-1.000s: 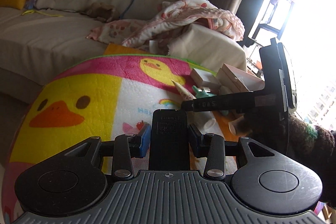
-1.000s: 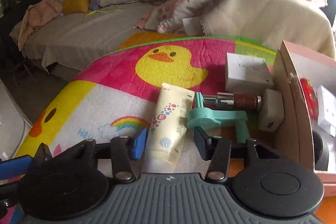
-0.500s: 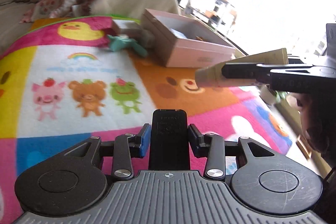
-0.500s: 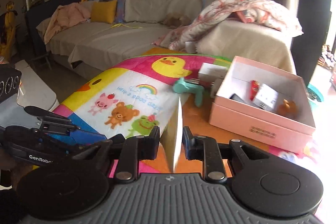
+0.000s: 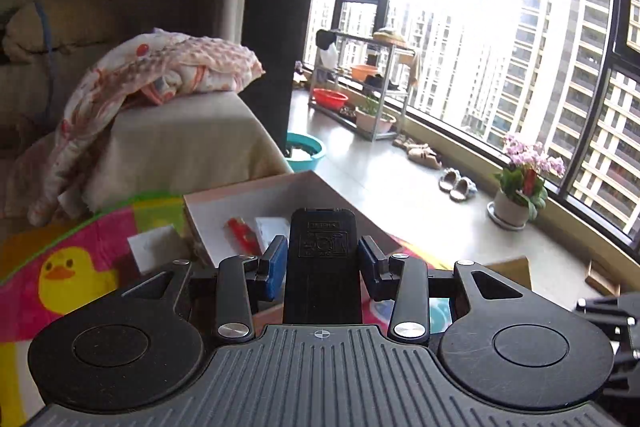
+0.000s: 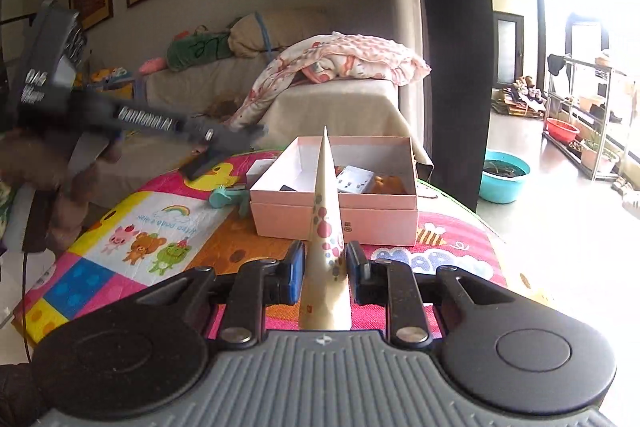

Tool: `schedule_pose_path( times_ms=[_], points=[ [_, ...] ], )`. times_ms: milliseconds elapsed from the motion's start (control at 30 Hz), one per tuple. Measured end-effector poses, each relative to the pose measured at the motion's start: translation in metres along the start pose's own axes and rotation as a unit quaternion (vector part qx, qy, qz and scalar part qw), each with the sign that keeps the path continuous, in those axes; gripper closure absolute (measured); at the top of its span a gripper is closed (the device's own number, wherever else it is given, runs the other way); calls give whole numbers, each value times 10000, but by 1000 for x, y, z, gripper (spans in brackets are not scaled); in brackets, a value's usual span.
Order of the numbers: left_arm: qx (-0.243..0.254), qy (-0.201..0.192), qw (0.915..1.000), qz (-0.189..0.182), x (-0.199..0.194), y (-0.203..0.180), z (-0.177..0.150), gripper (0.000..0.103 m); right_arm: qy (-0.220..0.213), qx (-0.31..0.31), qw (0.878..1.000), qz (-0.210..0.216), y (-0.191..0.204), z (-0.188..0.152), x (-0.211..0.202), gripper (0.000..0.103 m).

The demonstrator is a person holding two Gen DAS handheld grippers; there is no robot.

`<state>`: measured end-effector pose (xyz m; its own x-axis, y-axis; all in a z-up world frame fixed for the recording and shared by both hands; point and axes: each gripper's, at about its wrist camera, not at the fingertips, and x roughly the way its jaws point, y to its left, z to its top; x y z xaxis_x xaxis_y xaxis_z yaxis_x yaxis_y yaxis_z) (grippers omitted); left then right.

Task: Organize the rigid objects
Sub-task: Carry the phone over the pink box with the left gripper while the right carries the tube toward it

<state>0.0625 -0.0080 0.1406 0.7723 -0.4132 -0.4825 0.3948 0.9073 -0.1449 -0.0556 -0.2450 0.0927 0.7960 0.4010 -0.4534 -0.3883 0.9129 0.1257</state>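
Right gripper (image 6: 322, 269) clenched on tube (image 6: 325, 227), crimped end forward, held above mat (image 6: 132, 227) short of the box. Left gripper (image 5: 322, 267) grips black remote (image 5: 322, 259), above the box's near edge. Pink box (image 6: 336, 215) sits mid-mat toward the far edge, holding a white block (image 6: 355, 179) and an orange item (image 6: 390, 185). Teal tool (image 6: 230, 195) lies on the mat left of the box. Risk: soft tube could slip or pivot in the pads and miss the box; both grippers converge on one box, so they could collide.

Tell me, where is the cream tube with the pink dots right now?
In the right wrist view, the cream tube is pinched in the right gripper, held up above the colourful mat, just in front of the pink box.
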Motion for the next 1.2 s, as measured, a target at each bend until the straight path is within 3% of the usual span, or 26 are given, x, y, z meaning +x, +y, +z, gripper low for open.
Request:
schedule_pose_path(
  times_ms=[133,267,433,633,667,700,733,800,867,933,1033,1200],
  points=[
    [-363,-160,9988,278,48,10,41,60,-36,224,9997,33,-10,-6,7,81],
    [-396,-523,9957,659,70,19,47,60,10,333,9994,-12,-16,-12,12,84],
    [-734,-444,9953,456,53,35,10,60,142,466,9987,-127,-25,-19,19,94],
    [-672,2,9976,158,11,23,-50,60,437,118,9987,-218,-24,-24,25,93],
    [-666,92,9977,49,4,20,-60,60,459,29,9986,-248,-25,-26,22,90],
    [-659,137,9977,-45,-2,17,-68,60,493,-79,9984,-276,-25,-29,19,80],
    [-667,149,9976,-143,-8,15,-74,60,506,-211,9979,-353,-26,-33,17,62],
    [-761,175,9964,-340,-16,14,-85,60,489,-559,9959,-526,-26,-46,13,38],
    [-900,225,9948,-428,-19,17,-92,60,790,-509,9944,-490,-32,-56,19,37],
    [-948,242,9944,-401,-21,18,-95,60,1058,23,9944,-79,-42,-58,22,37],
    [-896,386,9947,-324,-23,16,-99,61,955,285,9945,333,-40,-53,22,37],
    [-687,647,9950,-331,-27,6,-114,61,1034,-245,9943,66,-21,-49,40,38]
  ],
)
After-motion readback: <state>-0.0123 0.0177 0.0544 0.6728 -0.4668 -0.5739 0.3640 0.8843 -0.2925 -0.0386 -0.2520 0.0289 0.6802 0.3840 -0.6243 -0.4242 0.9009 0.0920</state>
